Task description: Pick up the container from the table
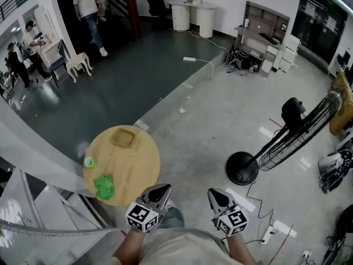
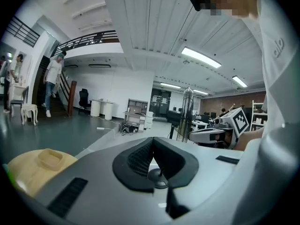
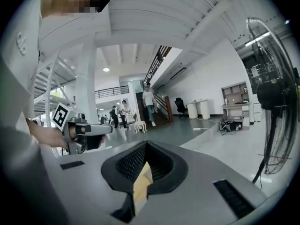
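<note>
A shallow tan container [image 1: 123, 138] sits at the far side of a round wooden table [image 1: 138, 170]; in the left gripper view the container [image 2: 50, 158] shows low at the left. A small green cup [image 1: 89, 162] and a crumpled green thing [image 1: 104, 187] lie on the table's left part. My left gripper [image 1: 160, 191] hovers at the table's near right edge, jaws together and empty [image 2: 152, 142]. My right gripper [image 1: 216, 195] hangs over the floor to the right of the table, also shut with nothing in it [image 3: 146, 146]. Both grippers are well short of the container.
A standing fan [image 1: 300, 134] with a round black base [image 1: 241, 168] is on the floor to the right. A power strip with cables [image 1: 267, 233] lies near my right side. A railing and white steps [image 1: 38, 220] border the table's left. People stand far back left.
</note>
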A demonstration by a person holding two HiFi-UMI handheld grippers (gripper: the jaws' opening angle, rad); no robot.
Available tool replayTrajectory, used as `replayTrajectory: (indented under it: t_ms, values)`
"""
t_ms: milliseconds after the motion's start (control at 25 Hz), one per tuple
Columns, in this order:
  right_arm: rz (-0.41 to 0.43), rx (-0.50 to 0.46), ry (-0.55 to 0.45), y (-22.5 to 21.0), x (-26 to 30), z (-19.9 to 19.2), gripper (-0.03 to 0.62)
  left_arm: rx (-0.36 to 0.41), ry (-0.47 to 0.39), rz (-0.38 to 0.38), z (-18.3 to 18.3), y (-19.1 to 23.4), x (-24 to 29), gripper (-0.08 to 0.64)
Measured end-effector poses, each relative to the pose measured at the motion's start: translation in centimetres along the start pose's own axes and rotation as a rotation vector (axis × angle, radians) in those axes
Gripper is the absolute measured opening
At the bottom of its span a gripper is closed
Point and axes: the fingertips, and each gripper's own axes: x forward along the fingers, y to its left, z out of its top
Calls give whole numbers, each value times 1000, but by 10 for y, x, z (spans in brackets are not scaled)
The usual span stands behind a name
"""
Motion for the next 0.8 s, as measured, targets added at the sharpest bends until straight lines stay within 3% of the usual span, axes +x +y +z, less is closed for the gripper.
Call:
replayTrajectory:
  t_ms: [400, 800]
  values:
    - [68, -63, 67, -8, 203, 55, 25, -37, -42, 110, 37, 208, 28, 15]
    - [204, -100, 133, -28, 308, 73, 25, -97, 17, 331, 20, 294, 18, 15]
